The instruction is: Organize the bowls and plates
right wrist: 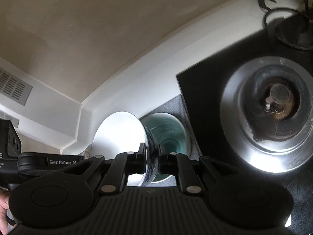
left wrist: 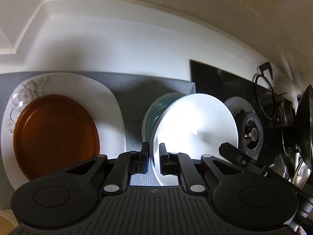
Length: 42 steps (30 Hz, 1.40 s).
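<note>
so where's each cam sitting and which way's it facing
Left wrist: on the left claw, looking steeply down at the white bowl it grips; right claw intrudes.
Right wrist: on the right claw, angled down at the same bowl's rim; left claw body and a hand show.
Shared: bowl, teal bowl, burner.

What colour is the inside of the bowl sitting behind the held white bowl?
Teal-green with swirled rings inside the ceramic bowl; the right wrist view shows it best.

A home kitchen: gas hob burner [right wrist: 273, 105], dishes on counter.
</note>
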{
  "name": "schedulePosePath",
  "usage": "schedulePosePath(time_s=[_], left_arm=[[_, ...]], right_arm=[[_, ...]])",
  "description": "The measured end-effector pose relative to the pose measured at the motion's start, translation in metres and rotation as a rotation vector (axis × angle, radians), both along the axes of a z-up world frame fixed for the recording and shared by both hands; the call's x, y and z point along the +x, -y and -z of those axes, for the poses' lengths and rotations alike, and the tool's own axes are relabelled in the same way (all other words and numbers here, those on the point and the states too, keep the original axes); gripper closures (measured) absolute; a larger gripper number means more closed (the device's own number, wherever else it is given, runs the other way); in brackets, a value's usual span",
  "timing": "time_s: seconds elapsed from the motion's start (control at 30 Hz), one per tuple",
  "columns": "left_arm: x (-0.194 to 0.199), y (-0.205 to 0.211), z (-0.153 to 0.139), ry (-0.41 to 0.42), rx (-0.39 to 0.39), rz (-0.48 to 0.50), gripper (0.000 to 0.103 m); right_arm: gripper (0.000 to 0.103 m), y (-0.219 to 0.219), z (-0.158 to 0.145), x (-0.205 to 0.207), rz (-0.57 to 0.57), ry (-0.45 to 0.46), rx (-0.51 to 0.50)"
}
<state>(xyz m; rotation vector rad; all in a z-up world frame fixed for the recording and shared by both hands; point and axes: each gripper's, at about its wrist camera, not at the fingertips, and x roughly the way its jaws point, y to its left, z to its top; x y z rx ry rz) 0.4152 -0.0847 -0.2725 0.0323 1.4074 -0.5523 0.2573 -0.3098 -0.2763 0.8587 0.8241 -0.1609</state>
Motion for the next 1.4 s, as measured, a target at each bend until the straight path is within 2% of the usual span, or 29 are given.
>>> schedulePosePath(time_s=[0.23,0.53,0.6,0.67,0.73,0.9,1.27,1.4], left_arm=[[-0.004,0.019,0.001,0.071,0.052,0.032,0.093],[0.001,0.024,0.011,0.065,0.065,0.038,0.093],[0.001,0.024,0.013,0.062,0.066,0.040,0.093],[0.001,0.026,0.015,0.057,0.065,0.044,0.093],[-0.001,0.027,0.016,0.070,0.075,0.053,0.093],[-0.003,0.028,0.017,0.077,0.066,0.081,0.093],[0.002,0.016,0.021,0.031,0.039,0.079,0.092],[-0.003,0.016,0.019,0.042,0.033,0.095,0.092]], right_arm=[[0.091,0.003,0.015,0.004,0.000,-0.030,-0.013],[0.091,0.006,0.026,0.015,-0.015,-0.048,-0.033],[0.091,0.001,0.024,0.017,-0.046,-0.045,-0.082],[0.092,-0.012,0.020,0.021,-0.114,-0.056,-0.206],[0.092,-0.020,0.020,0.024,-0.139,-0.074,-0.269],[0.092,-0.019,0.023,0.027,-0.131,-0.092,-0.300],[0.092,-0.042,0.017,0.031,-0.250,-0.111,-0.486],[0.092,-0.036,0.017,0.030,-0.229,-0.108,-0.447]])
